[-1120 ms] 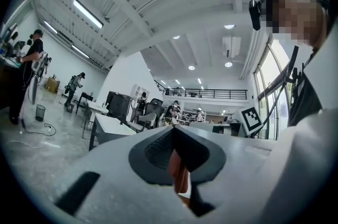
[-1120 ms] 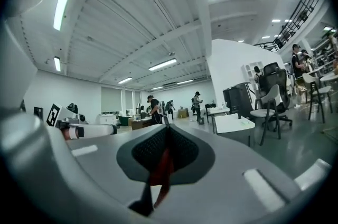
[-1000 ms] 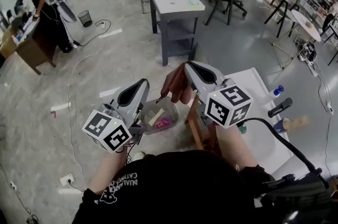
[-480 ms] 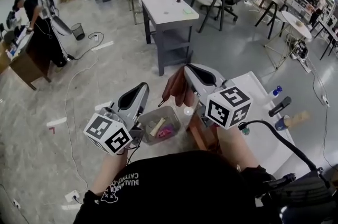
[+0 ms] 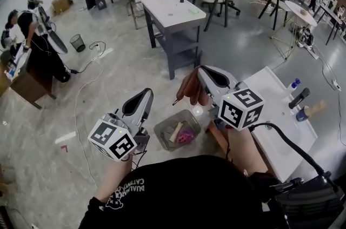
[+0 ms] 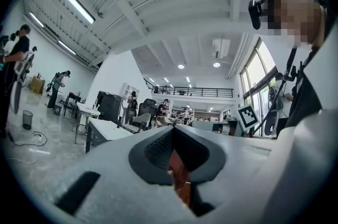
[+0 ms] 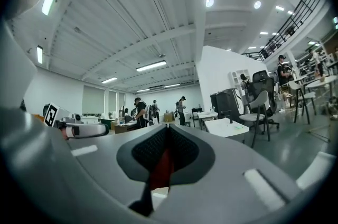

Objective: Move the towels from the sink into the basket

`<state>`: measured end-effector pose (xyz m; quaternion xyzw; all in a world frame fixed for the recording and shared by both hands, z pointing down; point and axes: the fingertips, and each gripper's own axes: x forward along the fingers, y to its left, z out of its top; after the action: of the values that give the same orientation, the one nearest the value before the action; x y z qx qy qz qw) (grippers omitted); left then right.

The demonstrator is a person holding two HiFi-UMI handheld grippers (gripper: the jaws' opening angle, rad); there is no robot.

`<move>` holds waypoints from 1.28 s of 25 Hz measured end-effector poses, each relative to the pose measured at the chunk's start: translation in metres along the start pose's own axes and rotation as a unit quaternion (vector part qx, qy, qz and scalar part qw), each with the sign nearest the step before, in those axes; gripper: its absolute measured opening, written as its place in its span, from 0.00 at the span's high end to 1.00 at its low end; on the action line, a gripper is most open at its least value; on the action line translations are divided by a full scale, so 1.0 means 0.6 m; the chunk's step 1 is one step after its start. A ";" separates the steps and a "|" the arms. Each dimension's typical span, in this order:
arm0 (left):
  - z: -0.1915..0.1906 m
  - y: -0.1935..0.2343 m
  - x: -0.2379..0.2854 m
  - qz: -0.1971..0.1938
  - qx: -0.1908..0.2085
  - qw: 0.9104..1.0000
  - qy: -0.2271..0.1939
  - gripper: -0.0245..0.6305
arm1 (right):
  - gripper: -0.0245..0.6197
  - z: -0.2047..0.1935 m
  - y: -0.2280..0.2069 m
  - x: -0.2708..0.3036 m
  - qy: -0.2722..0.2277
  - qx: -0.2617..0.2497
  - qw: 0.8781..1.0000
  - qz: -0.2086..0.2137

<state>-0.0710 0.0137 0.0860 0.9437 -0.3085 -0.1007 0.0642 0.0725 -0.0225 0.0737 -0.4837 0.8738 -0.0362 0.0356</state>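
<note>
The only writing is the white print on your black shirt, upside down and too small to read. The basket on the floor holds a pink cloth and a cream piece. Your right gripper is clamped on the reddish-brown towel, hanging just beyond the basket, while your left gripper has its jaws together.

Brown towel bunched, hanging from right hand-held gripper; orange towel pinched in left hand-held gripper; grey basket on floor.
</note>
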 end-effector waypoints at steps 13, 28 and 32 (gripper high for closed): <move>-0.032 0.078 -0.066 -0.030 -0.031 0.999 0.021 0.96 | 0.93 -0.082 0.079 0.051 0.034 0.019 0.999 -0.031; -0.049 0.143 -0.048 0.007 -0.057 0.998 0.017 0.96 | 0.93 -0.112 0.068 0.122 0.079 0.013 0.997 0.004; -0.056 0.164 -0.017 0.028 -0.059 0.998 0.018 0.96 | 0.93 -0.120 0.038 0.159 0.092 0.014 0.995 0.028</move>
<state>-0.1276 -0.0571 0.1386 0.9310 -0.3267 -0.1003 0.1280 -0.0044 -0.0895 0.1406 -0.4526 0.8862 -0.0915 -0.0375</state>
